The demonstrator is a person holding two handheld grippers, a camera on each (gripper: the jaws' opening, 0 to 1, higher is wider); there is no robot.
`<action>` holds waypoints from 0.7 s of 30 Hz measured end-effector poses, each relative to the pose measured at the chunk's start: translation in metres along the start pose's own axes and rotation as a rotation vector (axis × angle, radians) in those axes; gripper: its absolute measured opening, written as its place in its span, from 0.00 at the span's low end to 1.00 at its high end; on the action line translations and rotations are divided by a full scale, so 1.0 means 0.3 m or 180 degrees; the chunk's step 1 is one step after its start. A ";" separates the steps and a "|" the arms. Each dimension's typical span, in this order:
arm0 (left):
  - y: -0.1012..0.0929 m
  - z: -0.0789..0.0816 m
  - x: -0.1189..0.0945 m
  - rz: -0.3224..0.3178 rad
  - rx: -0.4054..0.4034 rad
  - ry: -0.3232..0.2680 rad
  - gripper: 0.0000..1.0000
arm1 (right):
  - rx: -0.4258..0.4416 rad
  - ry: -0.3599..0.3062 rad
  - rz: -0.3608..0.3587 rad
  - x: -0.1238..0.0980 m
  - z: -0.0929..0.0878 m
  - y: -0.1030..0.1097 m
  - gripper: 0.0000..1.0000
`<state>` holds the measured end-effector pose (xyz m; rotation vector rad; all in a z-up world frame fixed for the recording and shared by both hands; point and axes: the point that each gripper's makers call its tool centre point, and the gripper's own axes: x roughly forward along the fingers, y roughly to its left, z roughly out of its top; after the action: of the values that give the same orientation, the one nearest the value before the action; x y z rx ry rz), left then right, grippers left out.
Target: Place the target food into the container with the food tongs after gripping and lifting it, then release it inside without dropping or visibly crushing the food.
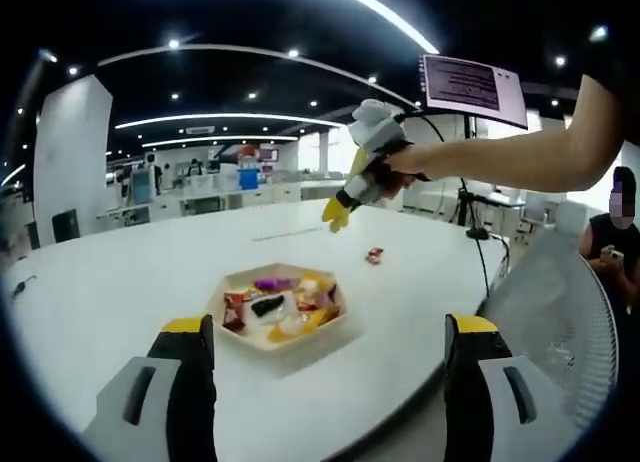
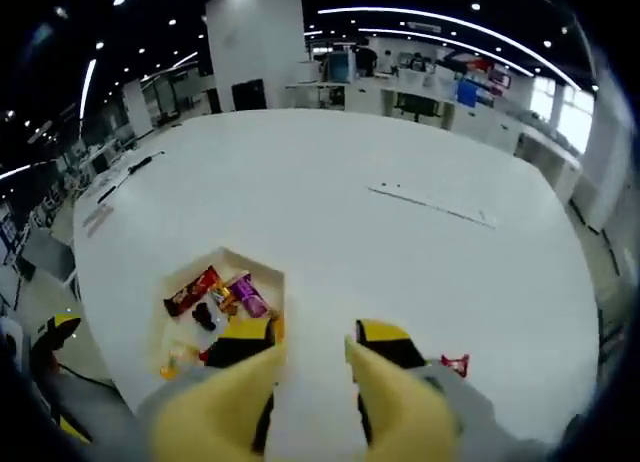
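Note:
A pale hexagonal tray (image 1: 228, 282) holding several wrapped snacks sits on the white table, just ahead of my left gripper (image 1: 330, 332), whose black, yellow-tipped jaws stand wide open and empty. A small red wrapped candy (image 1: 374, 254) lies on the table beyond the tray. Held by a hand, my right gripper (image 1: 338, 212) hovers above the table behind the tray, left of the candy. In the right gripper view its yellow jaws (image 2: 315, 347) are apart with bare table between them. There the tray (image 2: 222, 254) lies just left of them and the candy (image 2: 455, 362) just right.
A white mesh fan (image 1: 550, 312) stands close on the right of the left gripper view. A stand with a sign (image 1: 472, 85) and a seated person (image 1: 610, 244) are behind it. A thin stick (image 2: 430, 206) lies farther out on the table (image 2: 330, 162).

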<state>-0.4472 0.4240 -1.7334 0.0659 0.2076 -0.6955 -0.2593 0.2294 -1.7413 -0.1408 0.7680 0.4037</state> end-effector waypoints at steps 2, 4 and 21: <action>0.000 -0.004 0.001 -0.0001 -0.0008 0.0019 0.92 | 0.0131 0.0074 -0.0081 0.001 -0.046 -0.063 0.31; 0.002 -0.006 0.001 0.0009 -0.0001 0.0035 0.92 | 0.0235 0.0081 -0.0136 0.005 -0.076 -0.117 0.31; 0.008 -0.025 0.003 0.0042 -0.0020 0.0140 0.91 | 0.0550 0.0315 -0.0419 0.078 -0.209 -0.289 0.31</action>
<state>-0.4462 0.4262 -1.7408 0.0765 0.2513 -0.6807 -0.2497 0.1403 -1.8045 -0.0489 0.8822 0.2054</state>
